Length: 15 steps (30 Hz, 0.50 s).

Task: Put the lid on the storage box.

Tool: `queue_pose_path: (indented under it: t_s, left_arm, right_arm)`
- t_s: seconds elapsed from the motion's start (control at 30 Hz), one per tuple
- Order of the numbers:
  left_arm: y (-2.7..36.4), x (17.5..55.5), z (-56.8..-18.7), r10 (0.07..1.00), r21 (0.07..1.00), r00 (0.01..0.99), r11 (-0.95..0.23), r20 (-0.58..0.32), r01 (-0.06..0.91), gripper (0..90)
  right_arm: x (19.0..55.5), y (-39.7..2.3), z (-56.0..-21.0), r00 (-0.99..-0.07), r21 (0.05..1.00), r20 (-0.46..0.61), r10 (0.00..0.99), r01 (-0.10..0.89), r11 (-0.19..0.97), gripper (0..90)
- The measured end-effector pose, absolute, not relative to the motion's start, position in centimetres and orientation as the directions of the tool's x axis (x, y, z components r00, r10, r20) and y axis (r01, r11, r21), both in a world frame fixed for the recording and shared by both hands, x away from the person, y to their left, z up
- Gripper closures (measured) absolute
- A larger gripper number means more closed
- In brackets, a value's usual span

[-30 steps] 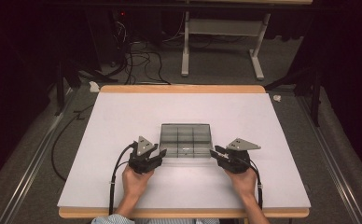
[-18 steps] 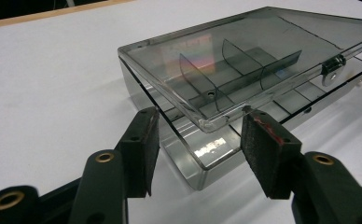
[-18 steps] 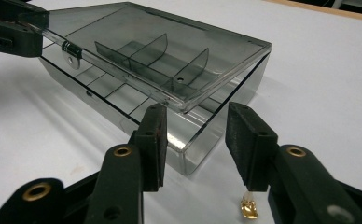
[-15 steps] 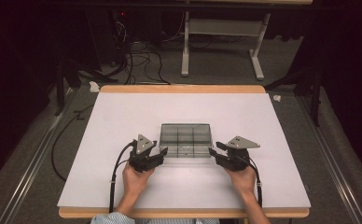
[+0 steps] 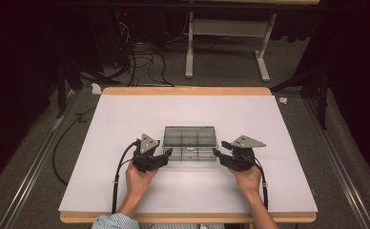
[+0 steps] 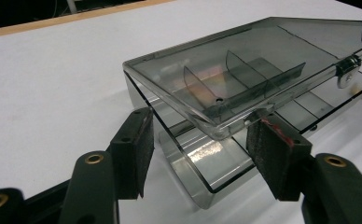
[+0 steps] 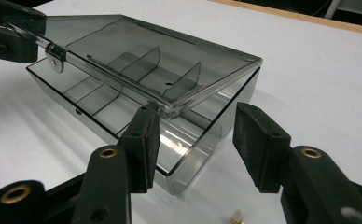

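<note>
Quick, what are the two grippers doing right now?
Left gripper: open, jaws astride a corner of the clear box, holding nothing.
Right gripper: open at another corner, holding nothing.

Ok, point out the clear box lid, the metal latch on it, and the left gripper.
box lid [image 6: 244, 60], left gripper view, top panel.
metal latch [image 7: 55, 58], right gripper view, its plate.
left gripper [image 5: 168, 152], high view, between its fingertips.

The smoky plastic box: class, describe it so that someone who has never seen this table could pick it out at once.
Start at the white table. Near its middle, toward the person, lies a flat, smoke-grey see-through box, flanked by the open left gripper and the open right gripper. Inner dividers form compartments, its lid is lifted slightly, and a small metal clasp sits on its front edge.
</note>
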<state>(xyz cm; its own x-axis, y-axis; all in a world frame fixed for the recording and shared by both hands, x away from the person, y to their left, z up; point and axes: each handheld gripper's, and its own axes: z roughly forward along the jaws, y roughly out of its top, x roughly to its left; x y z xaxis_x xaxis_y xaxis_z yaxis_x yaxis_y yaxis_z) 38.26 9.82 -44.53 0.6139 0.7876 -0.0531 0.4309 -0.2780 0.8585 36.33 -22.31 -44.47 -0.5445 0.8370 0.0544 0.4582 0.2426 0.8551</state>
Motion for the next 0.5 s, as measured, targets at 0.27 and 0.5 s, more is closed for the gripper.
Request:
queue_pose_path:
  t_s: [0.27, 0.5]
  left_arm:
    - [10.27, 38.68, -44.43, 0.785, 0.869, 0.615, -0.246, -0.081, 0.429, 41.9]
    - [9.95, 39.07, -43.96, 0.779, 0.861, 0.625, -0.286, -0.046, 0.421, 41.9]
  right_arm:
    - [36.7, -22.45, -44.24, -0.538, 0.86, 0.067, 0.84, 0.458, 0.224, 50.5]
    - [36.96, -22.7, -44.16, -0.534, 0.857, 0.079, 0.841, 0.467, 0.216, 50.5]
